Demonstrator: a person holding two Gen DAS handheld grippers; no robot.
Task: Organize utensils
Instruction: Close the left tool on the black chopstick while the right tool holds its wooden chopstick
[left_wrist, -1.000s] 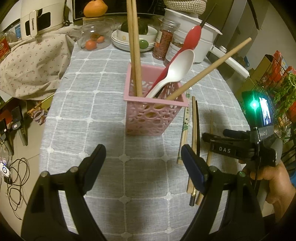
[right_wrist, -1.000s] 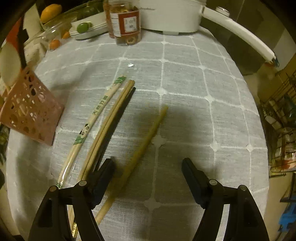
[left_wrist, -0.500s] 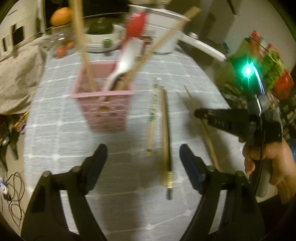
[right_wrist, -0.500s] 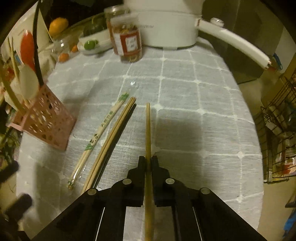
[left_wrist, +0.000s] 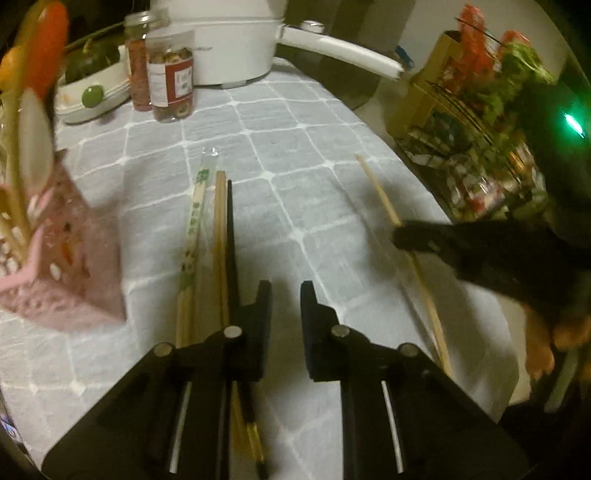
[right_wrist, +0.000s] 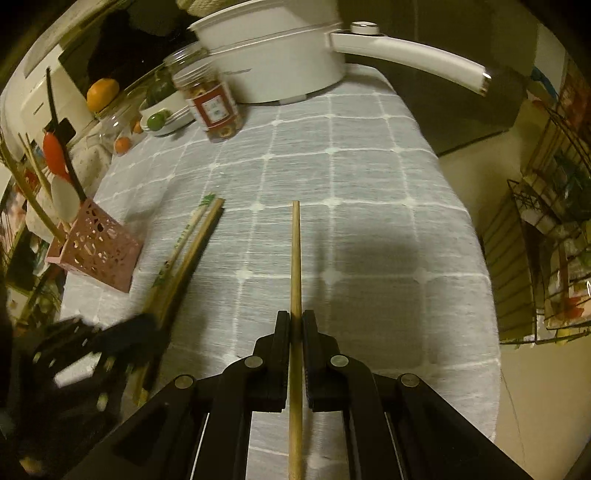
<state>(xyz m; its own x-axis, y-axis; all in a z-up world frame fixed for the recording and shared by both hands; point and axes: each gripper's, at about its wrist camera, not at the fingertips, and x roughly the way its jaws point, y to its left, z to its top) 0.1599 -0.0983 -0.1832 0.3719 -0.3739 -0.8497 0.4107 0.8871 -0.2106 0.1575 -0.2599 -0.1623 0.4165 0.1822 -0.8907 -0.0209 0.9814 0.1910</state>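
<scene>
Three chopsticks lie side by side on the grey checked cloth: a paper-wrapped one (left_wrist: 195, 218), a wooden one (left_wrist: 220, 221) and a black one (left_wrist: 229, 221). My left gripper (left_wrist: 285, 299) hovers just right of them. Its jaws are closing and only bare cloth shows in the narrow gap. My right gripper (right_wrist: 294, 322) is shut on a single wooden chopstick (right_wrist: 295, 254), held off the cloth and pointing away; in the left wrist view, that gripper (left_wrist: 406, 236) is at the right. The pink perforated holder (right_wrist: 99, 254), with spoons and chopsticks in it, stands at the left.
A white pot (right_wrist: 273, 55) with a long handle, a labelled jar (right_wrist: 212, 107) and a white bowl (left_wrist: 92, 96) stand at the back. A wire rack (left_wrist: 469, 122) of goods stands past the table's right edge. A hand (left_wrist: 554, 339) holds the right gripper.
The left gripper swung right from the pink holder to the three chopsticks, and its jaws narrowed. The right gripper shut on the lone wooden chopstick and lifted it off the cloth.
</scene>
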